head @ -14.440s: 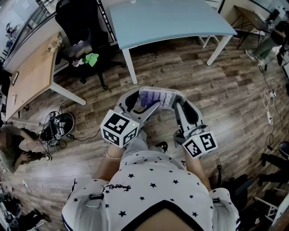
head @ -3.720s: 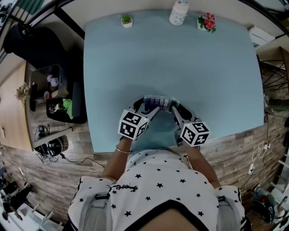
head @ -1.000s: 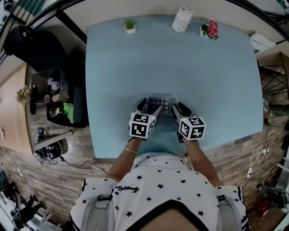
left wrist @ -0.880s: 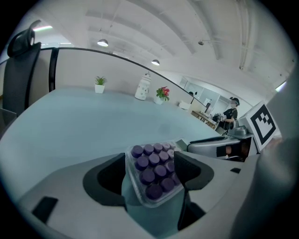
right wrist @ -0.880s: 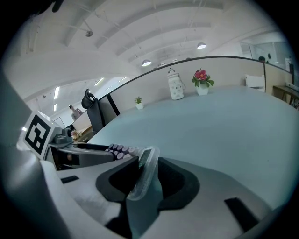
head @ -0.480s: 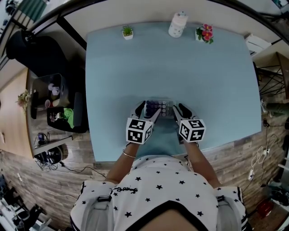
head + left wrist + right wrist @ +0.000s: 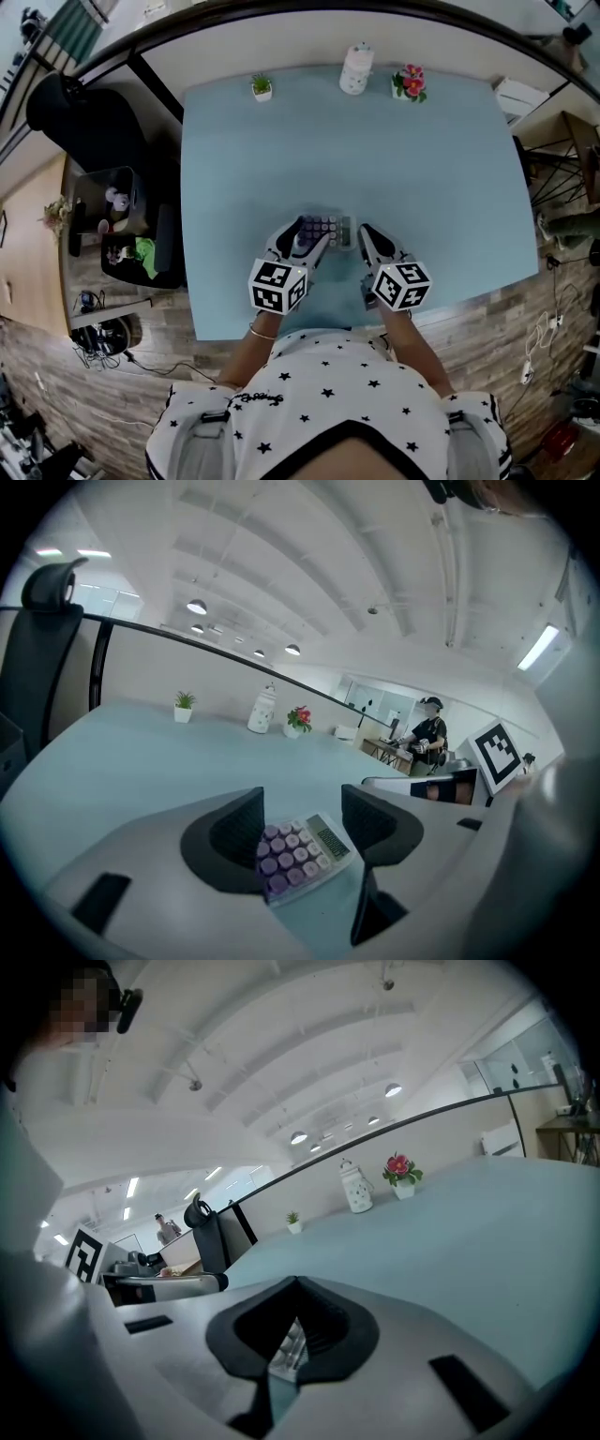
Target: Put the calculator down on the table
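Note:
The calculator (image 7: 325, 229), grey with purple keys, lies flat on the light blue table (image 7: 422, 178) near its front edge. My left gripper (image 7: 305, 236) hangs just above its left end. In the left gripper view the calculator (image 7: 302, 853) shows low between the open jaws of the left gripper (image 7: 305, 825). They have just been closing a little, and the pads do not touch it. My right gripper (image 7: 365, 234) is off the calculator's right end. The jaws of the right gripper (image 7: 298, 1285) have just closed; the tips meet with nothing between them. A sliver of the calculator (image 7: 287, 1356) shows below them.
A small potted plant (image 7: 262, 87), a white jar (image 7: 355, 69) and a pot of red flowers (image 7: 409, 82) stand along the table's far edge. A black chair (image 7: 75, 112) and a cluttered cart (image 7: 122, 220) stand left of the table. A person (image 7: 428, 737) is far off.
Both grippers have lifted and drawn back a little from the calculator, which stays on the table. The right jaws have gone from wide open to shut.

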Available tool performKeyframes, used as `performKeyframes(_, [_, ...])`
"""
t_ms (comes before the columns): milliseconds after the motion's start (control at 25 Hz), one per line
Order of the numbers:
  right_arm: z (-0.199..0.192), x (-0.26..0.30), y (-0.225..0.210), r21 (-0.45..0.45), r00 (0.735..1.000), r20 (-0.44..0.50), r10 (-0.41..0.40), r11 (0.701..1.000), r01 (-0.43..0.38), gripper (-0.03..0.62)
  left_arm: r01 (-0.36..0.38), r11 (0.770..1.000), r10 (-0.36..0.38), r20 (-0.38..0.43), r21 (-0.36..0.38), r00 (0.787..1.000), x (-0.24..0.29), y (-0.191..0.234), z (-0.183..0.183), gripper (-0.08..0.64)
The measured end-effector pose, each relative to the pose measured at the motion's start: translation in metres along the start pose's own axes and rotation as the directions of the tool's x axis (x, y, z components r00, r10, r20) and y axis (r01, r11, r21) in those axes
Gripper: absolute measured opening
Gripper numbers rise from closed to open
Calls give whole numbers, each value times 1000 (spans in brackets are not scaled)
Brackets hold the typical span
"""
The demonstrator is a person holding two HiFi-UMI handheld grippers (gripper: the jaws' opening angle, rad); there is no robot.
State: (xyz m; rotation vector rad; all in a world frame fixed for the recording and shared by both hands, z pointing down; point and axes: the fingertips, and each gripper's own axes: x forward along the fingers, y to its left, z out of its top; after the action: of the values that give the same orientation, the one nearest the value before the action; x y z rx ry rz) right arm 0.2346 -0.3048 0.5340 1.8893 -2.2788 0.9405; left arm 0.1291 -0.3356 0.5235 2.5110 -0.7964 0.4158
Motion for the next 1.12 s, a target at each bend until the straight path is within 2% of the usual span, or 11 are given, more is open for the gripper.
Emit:
performKeyframes(80, [3, -6, 4, 8, 1000, 20, 9, 1000, -9, -2, -3, 1000, 3, 19, 17, 1000, -5, -5, 4, 236])
performKeyframes(160, [6, -12, 8, 22, 999, 45, 27, 999, -28, -2, -6, 999, 5, 31, 32, 999, -8, -11, 8, 214])
performKeyframes(360, [18, -31, 32, 54, 985, 127, 117, 991, -124, -2, -12, 998, 8, 69, 59, 998, -22, -26, 16, 123])
performKeyframes(480, [26, -44, 43, 45, 978, 156, 140, 988, -149, -2, -12, 997, 5, 93, 78, 996, -31, -37, 23, 67])
performKeyframes(800, [34, -67, 67, 11, 963, 203, 177, 983, -183, -3, -8, 994, -6, 133, 109, 991, -58, -58, 30, 52])
performKeyframes(1120, [21, -81, 87, -3, 960, 198, 195, 980, -199, -3, -19, 997, 9, 133, 72, 991, -86, -64, 17, 52])
